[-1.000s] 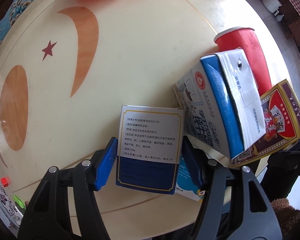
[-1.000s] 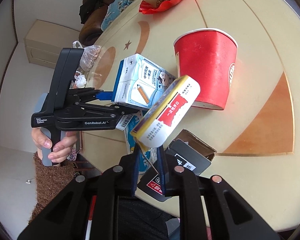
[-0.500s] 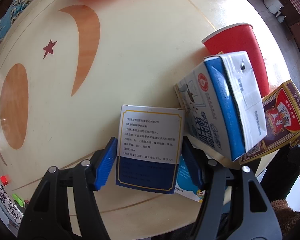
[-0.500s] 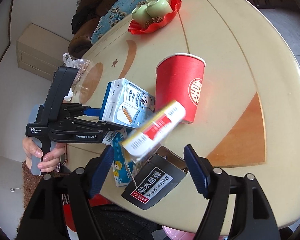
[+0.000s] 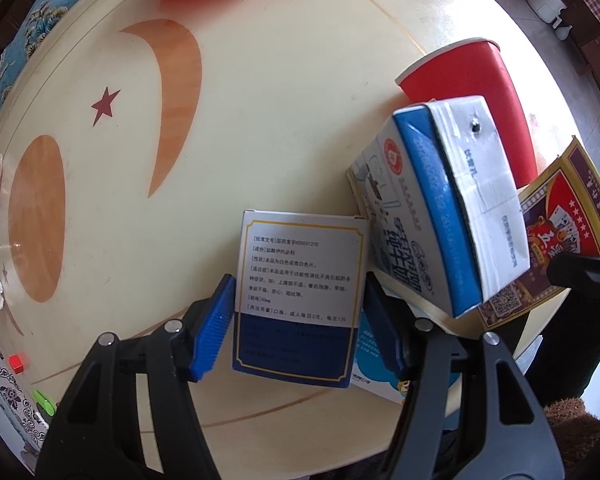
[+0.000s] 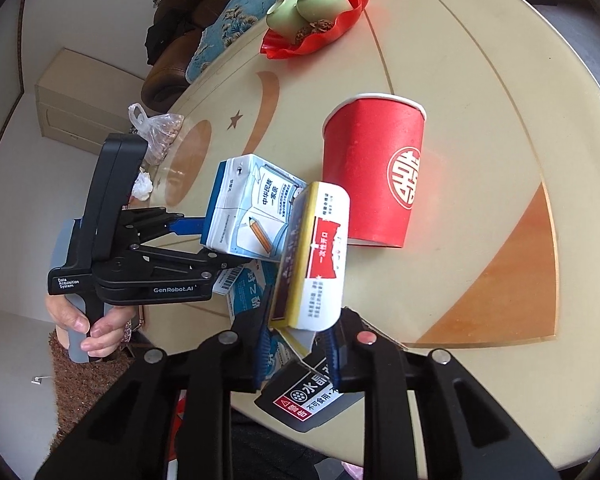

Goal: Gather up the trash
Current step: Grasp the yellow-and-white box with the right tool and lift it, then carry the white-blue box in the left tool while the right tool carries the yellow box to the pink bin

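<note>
A blue-and-white medicine box (image 5: 300,300) is being held between the blue pads of the left gripper (image 5: 298,320), the jaws set wide and closed against the box's two sides. Seen from the left wrist, a milk carton (image 5: 444,208) is lying tilted at two o'clock of that box, with a red paper cup (image 5: 488,92) behind it and a red-and-purple card box (image 5: 560,236) at three o'clock.

In the right wrist view, a yellow-and-white box (image 6: 314,256) is being gripped at its lower end by the right gripper (image 6: 300,344), the jaws partly closed on it. The box is being held upright, just at seven o'clock of the red paper cup (image 6: 374,168), which is standing on the desk (image 6: 500,80). A black packet (image 6: 304,392) is lying at the desk edge beneath the jaws. A red tray (image 6: 320,36) holding green cups (image 6: 308,4) is sitting at twelve o'clock, well apart.
</note>
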Motion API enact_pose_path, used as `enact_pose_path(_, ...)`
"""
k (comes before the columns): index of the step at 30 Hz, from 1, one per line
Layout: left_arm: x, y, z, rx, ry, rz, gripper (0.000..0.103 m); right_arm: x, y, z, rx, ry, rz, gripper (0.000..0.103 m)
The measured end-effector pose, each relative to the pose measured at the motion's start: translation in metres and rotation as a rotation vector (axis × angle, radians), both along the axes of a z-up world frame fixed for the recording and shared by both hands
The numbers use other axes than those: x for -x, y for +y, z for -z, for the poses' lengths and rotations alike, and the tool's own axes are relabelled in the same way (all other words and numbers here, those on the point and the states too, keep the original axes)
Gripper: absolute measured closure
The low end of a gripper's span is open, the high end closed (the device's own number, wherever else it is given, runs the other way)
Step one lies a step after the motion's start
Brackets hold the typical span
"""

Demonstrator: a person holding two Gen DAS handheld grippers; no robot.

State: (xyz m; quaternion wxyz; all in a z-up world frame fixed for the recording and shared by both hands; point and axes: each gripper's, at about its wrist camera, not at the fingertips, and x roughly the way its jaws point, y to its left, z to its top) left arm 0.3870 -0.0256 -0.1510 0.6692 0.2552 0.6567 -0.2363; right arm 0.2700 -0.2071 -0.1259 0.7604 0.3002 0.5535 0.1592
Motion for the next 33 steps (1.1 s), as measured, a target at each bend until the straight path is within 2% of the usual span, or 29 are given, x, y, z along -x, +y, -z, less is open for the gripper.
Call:
enact_pose_path(9, 0.006, -0.001, -0.012, -0.007, -0.023, -0.034, 0.041, 0.013, -0.006, -0.026, 0.027, -0.07, 0.001, 0.083)
enact_pose_path(18, 0.034, -0.004, -0.039, -0.008, -0.07, -0.042, 0.041, 0.032, -0.006, -0.045, 0.086, -0.107, -0.002, 0.084)
enact_pose_path(28, 0.062, 0.013, -0.094, -0.002, -0.134, -0.044, 0.041, 0.068, -0.005, -0.081, 0.153, -0.156, -0.003, 0.084)
enact_pose_path(33, 0.085, 0.025, -0.109, 0.0, -0.167, -0.042, 0.041, 0.088, -0.002, -0.097, 0.198, -0.18, -0.003, 0.084)
